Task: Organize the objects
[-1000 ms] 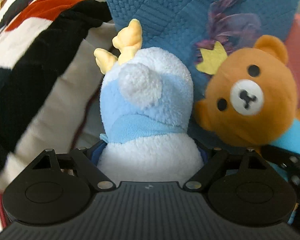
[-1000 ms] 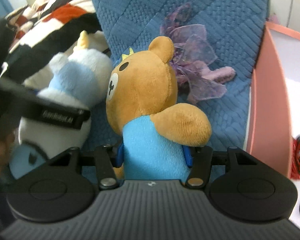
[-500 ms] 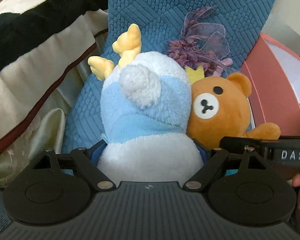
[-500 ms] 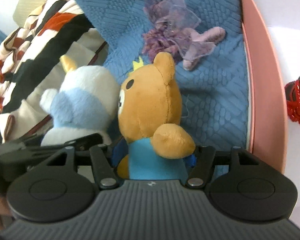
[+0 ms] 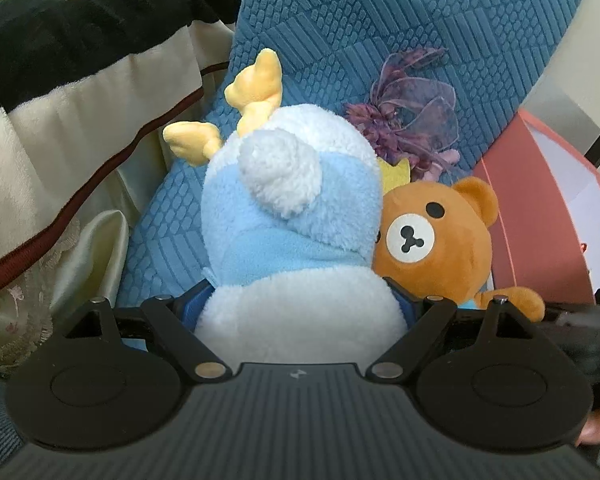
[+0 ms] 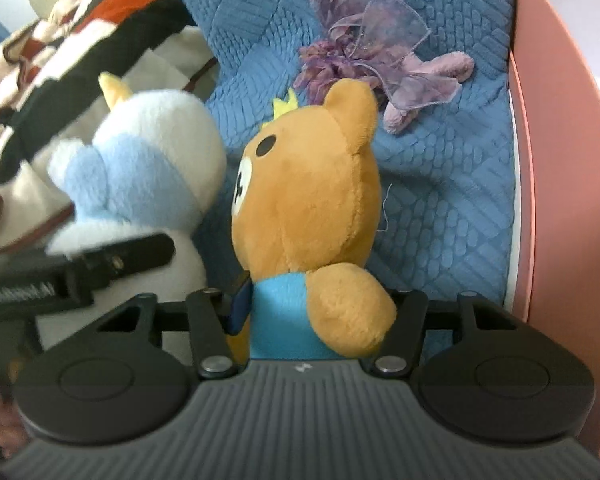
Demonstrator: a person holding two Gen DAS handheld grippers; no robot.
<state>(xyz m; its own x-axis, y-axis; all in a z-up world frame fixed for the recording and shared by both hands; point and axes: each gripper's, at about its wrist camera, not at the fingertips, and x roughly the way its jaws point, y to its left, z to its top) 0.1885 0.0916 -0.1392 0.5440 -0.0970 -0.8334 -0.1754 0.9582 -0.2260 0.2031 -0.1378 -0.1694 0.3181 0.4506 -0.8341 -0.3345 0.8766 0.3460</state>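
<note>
**Two Toys Held Side by Side Over the Blue Cushion**

While the left gripper [image 5: 300, 312] clamps the white and blue toy [image 5: 292, 216] upright, the right gripper [image 6: 316, 312], jaws just narrowed, grips the bear [image 6: 312, 184] at its blue waist. The bear's face touches the other toy, both standing above the blue cushion [image 6: 440, 168], purple ribbon [image 6: 376, 40] beyond.

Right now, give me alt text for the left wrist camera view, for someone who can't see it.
The left gripper clamps a blue and white plush toy with yellow antlers, seen from behind. A brown teddy bear leans against its right side, over a blue quilted cover with a purple ribbon bow behind.
</note>
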